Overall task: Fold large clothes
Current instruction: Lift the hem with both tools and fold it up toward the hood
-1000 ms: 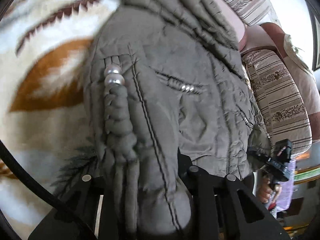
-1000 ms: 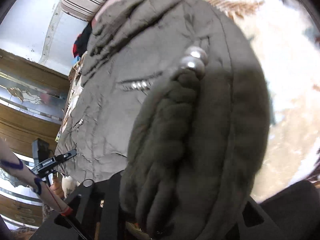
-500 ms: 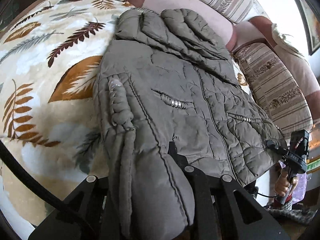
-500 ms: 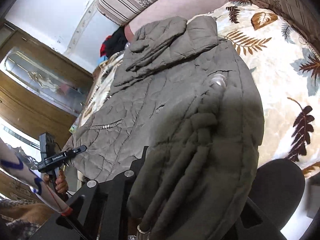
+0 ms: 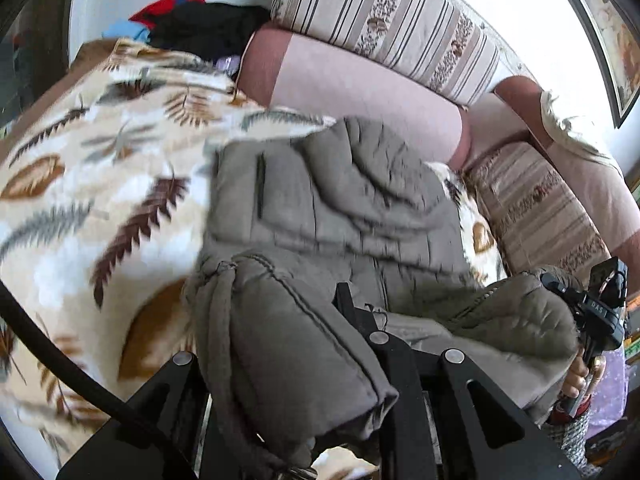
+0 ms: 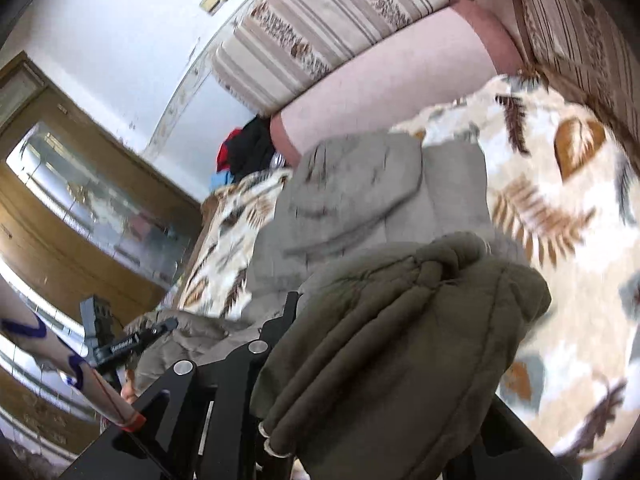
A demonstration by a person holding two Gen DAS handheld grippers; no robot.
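An olive-grey quilted jacket (image 5: 328,208) lies on a leaf-patterned blanket (image 5: 80,216) over a sofa; it also shows in the right wrist view (image 6: 360,200). My left gripper (image 5: 296,364) is shut on a thick bunch of the jacket's hem, lifted toward the collar. My right gripper (image 6: 384,360) is shut on the other bunched corner of the jacket (image 6: 420,320). The right gripper also shows at the right edge of the left wrist view (image 5: 596,312), the left gripper at the left of the right wrist view (image 6: 120,344). The fingertips are hidden by fabric.
Striped sofa cushions (image 5: 392,28) and a pink bolster (image 5: 360,92) stand behind the jacket. A pile of dark and red clothes (image 5: 192,24) lies at the far left end of the sofa. A wooden cabinet (image 6: 80,216) stands to the left.
Both grippers have lifted the jacket's lower edge and carried it forward over the body, so the flat jacket is now folding up on itself.
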